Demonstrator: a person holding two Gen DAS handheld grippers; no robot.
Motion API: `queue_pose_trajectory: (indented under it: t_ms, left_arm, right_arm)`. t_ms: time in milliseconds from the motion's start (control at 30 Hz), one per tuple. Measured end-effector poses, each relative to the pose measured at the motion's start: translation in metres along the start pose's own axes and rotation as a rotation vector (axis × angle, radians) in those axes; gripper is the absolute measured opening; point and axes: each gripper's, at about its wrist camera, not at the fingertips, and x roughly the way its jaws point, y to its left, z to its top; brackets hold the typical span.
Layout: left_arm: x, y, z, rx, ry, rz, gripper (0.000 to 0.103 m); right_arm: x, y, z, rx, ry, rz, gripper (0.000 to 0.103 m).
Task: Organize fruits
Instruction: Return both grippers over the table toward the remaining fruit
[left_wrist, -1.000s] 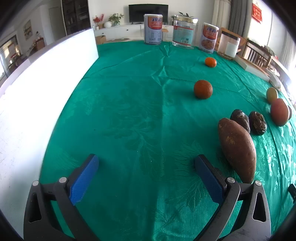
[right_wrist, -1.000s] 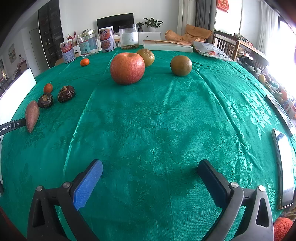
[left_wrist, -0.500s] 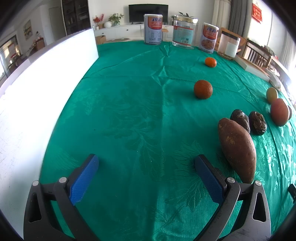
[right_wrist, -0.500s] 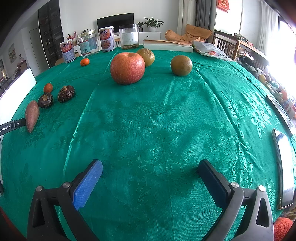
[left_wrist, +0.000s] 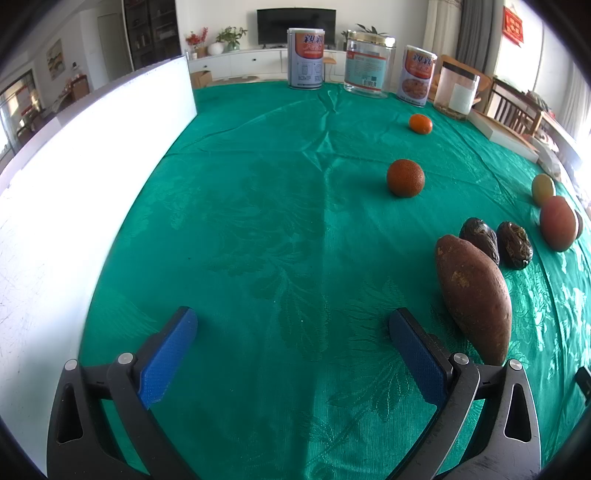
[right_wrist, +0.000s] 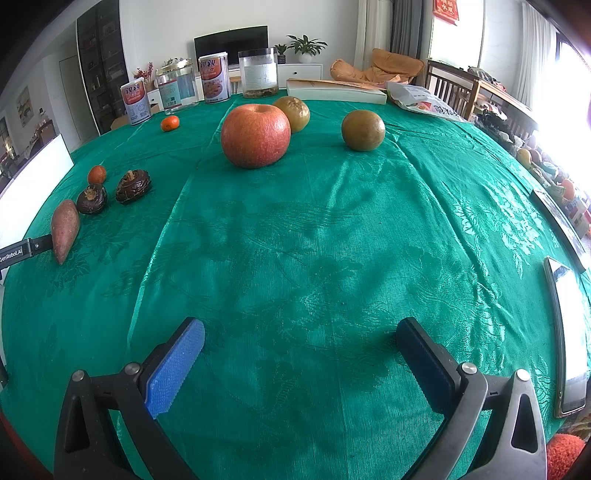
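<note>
**Fruit scattered on the green cloth, both tools idle**

Green tablecloth (right_wrist: 332, 258) carries the apple (right_wrist: 255, 135) toward its far edge, sweet potato (left_wrist: 472, 295) near the left edge. Left gripper (left_wrist: 291, 332) and right gripper (right_wrist: 299, 343) gape wide, holding nothing. Apple: probably firm, smooth, rolls; grip across its middle. Nothing has shifted since earlier frames.

White walls, wall television (left_wrist: 296, 22), bright window (right_wrist: 565, 92) right.

A green tablecloth (right_wrist: 332, 240) woven with a leaf pattern is seen beneath a red-orange apple (right_wrist: 255, 135) and a reddish-brown sweet potato (left_wrist: 472, 295). Blue pads (right_wrist: 173, 367) are shown on black fingers.
</note>
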Motion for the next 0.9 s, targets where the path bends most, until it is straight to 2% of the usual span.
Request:
queue_pose_trajectory:
  t_ms: [900]
  left_arm:
    - [-0.0002,0.0001,-0.0001,0.0,0.0,0.0,0.103]
  right_arm:
    - [0.0007,0.003,0.0003,-0.005,0.002,0.002,0.103]
